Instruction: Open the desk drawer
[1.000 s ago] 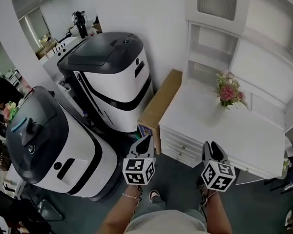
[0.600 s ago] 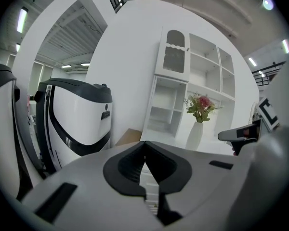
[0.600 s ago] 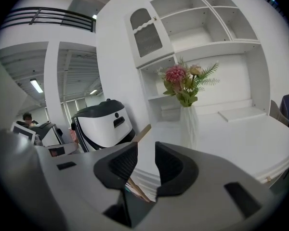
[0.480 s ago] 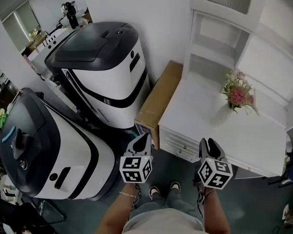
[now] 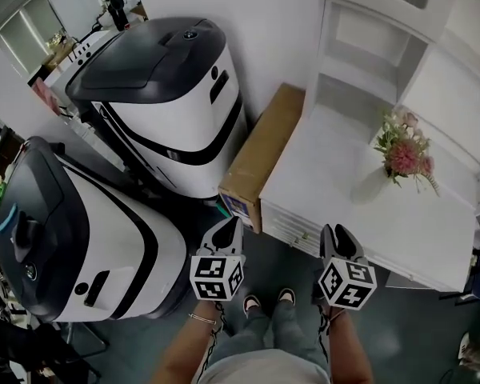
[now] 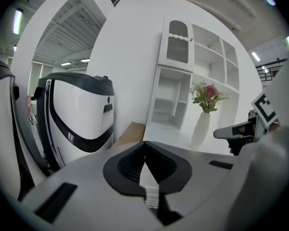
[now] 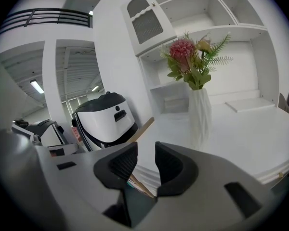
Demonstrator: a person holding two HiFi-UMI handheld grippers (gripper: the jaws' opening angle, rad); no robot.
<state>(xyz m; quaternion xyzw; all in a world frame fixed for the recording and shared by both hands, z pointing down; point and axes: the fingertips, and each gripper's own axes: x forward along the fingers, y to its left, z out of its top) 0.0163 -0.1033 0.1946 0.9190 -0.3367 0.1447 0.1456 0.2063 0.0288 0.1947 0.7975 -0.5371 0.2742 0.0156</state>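
The white desk [image 5: 344, 190] stands ahead of me, its stacked drawers [image 5: 292, 232] shut along the front edge. My left gripper [image 5: 228, 232] hovers just left of the desk's front corner, over the floor, its jaws together with nothing between them. My right gripper [image 5: 334, 237] hangs in front of the drawers, slightly apart from them, its jaws a narrow gap apart and empty. In the right gripper view the drawer fronts [image 7: 147, 174] show through the gap of the right gripper [image 7: 146, 150]. The left gripper [image 6: 144, 143] points toward the desk top [image 6: 164, 131].
A white vase of flowers [image 5: 404, 154] stands on the desk below a white shelf hutch [image 5: 368, 46]. A flat cardboard box [image 5: 260, 154] leans against the desk's left side. Two large white-and-black machines [image 5: 164, 94] [image 5: 72, 230] crowd the left. My feet are below the grippers.
The view has shifted slightly closer to the desk and left machines. Both grippers hold about the same pose in front of the drawers; both feet now stand together below them.
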